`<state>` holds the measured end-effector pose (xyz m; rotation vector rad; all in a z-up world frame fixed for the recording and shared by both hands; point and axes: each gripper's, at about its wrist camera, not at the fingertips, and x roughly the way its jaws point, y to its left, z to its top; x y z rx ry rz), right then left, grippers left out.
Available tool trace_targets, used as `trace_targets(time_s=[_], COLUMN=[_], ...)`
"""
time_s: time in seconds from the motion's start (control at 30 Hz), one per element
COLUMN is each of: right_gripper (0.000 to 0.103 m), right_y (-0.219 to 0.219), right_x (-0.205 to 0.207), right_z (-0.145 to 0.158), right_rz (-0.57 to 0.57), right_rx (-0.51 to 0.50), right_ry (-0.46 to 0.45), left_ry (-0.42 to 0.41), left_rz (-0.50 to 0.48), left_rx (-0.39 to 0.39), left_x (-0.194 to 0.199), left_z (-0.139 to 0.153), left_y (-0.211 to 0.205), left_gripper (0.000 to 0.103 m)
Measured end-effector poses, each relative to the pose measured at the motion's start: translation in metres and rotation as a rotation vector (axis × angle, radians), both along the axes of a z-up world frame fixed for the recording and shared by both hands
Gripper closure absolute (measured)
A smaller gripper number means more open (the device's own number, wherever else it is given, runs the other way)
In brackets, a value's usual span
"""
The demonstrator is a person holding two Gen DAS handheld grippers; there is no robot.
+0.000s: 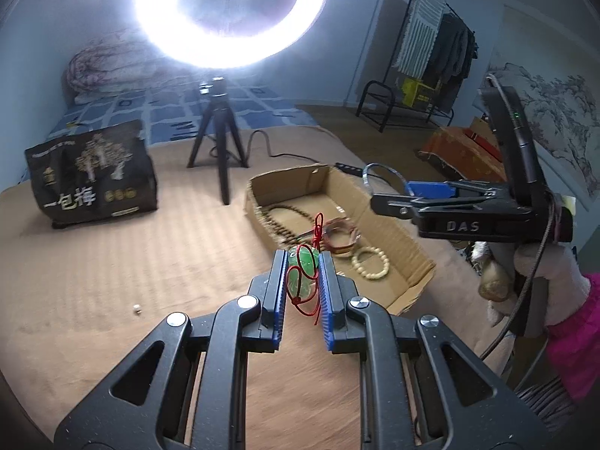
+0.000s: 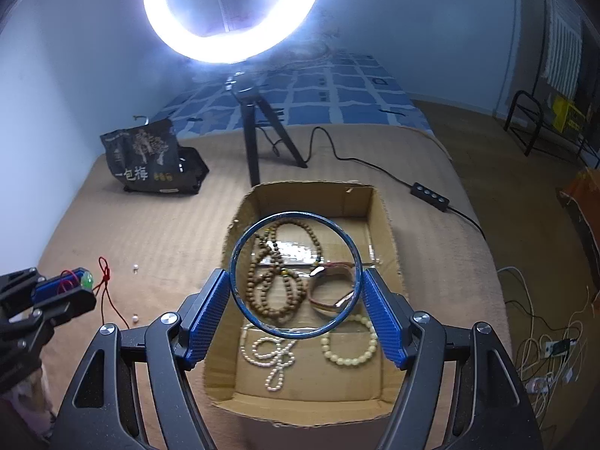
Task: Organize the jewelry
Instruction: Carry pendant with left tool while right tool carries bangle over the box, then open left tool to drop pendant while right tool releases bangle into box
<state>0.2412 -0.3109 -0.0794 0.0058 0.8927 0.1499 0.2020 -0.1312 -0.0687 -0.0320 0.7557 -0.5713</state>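
Currently my left gripper (image 1: 303, 262) is clamped on a green pendant (image 1: 304, 258) with a red cord (image 1: 300, 292) looped between the pads and trailing below; it hangs over the brown blanket (image 1: 131, 262), just beside the near left edge of the cardboard box (image 2: 382, 225); my right gripper (image 2: 296, 296) is clamped across a blue bangle (image 2: 240, 240), jaws wide, pads pressing its two sides; bangle held over the middle of the box; inside the box: brown bead necklace (image 2: 270, 292) toward the far left, a banded bracelet (image 2: 330, 292) mid-right, a pearl strand (image 2: 270, 356) near left, a pale bead bracelet (image 2: 348, 341) near right; two small loose beads (image 2: 135, 268) lie on the blanket left of the box; ring light (image 2: 232, 11) on its tripod (image 2: 251, 138) beyond the far edge.
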Motion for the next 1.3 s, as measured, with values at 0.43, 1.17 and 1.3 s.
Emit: trace_targets(time_s=[0.43,1.17,1.3], right_gripper=[0.031,0.031,0.031], right_y=[-0.034,-0.038,-0.043], right_x=[0.014,0.024,0.025], right_z=[-0.010,-0.021,-0.021], right_rz=[-0.051,-0.071,-0.090], right_rx=[0.015,0.040,0.076], right_ry=[0.019,0.040,0.052], left_ry=[0.044,0.103,0.103], left_rz=[-0.041,-0.090,-0.075], left_rx=[-0.023,0.002,-0.006], left_x=[0.014,0.011,0.012], left_z=[-0.018,-0.037,-0.037], left_y=[-0.053,-0.073,-0.070], left_gripper=[0.089,0.053,0.048])
